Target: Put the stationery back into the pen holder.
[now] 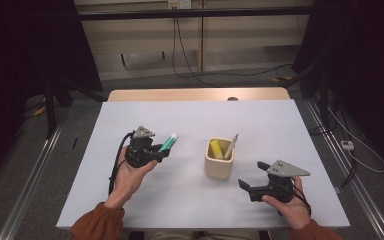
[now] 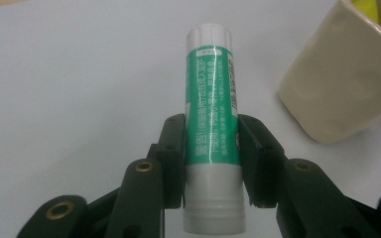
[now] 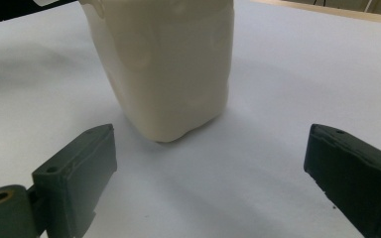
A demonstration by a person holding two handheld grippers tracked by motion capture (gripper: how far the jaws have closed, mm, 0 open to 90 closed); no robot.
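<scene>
Glue stick, a green-labelled cylinder with white cap and white base, sits clamped between the jaws of the left gripper, held clear of the table on its left half. The pads press on the labelled middle of the tube, cap end pointing away from the hand toward the cup.

That cup stands near the centre of the table, to the right of the held tube and apart from it. It is a cream, squarish holder with rounded corners and a matt, slightly dimpled wall. A yellow item and a pale, slim pen-like item already stand in it, leaning.

The right gripper rests low near the right edge, jaws spread wide with nothing between them, aimed at the cup's base.

Judgement: the step in hand is carrying the tube to the cup. To do it well, the tube should be tilted upright over the free part of the opening, clear of the two leaning items, and lowered before release. The smooth plastic body may slip; a steady clamp is advised. The free gripper could brace the light cup against tipping.
</scene>
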